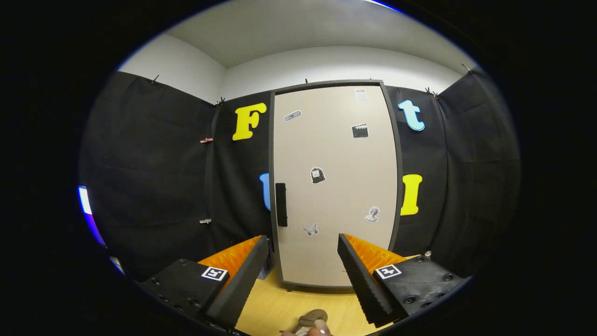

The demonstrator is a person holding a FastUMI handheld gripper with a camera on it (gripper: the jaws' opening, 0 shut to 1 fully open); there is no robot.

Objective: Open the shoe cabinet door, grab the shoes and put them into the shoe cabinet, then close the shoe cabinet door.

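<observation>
The shoe cabinet (333, 182) stands upright beyond my fingers, its beige door shut inside a dark frame and dotted with several small stickers. A black vertical handle (281, 204) sits on the door's left side, about halfway up. My gripper (303, 247) is open, held some way back from the cabinet, with the door's lower part showing between the fingers and nothing gripped. Close under the gripper, a brownish shoe (313, 318) lies on the wooden surface, mostly cut off.
The cabinet stands on a light wooden surface (280, 305). Black cloth walls close in on both sides and behind the cabinet. A small grey object (267, 270) sits at the cabinet's lower left corner behind my left finger.
</observation>
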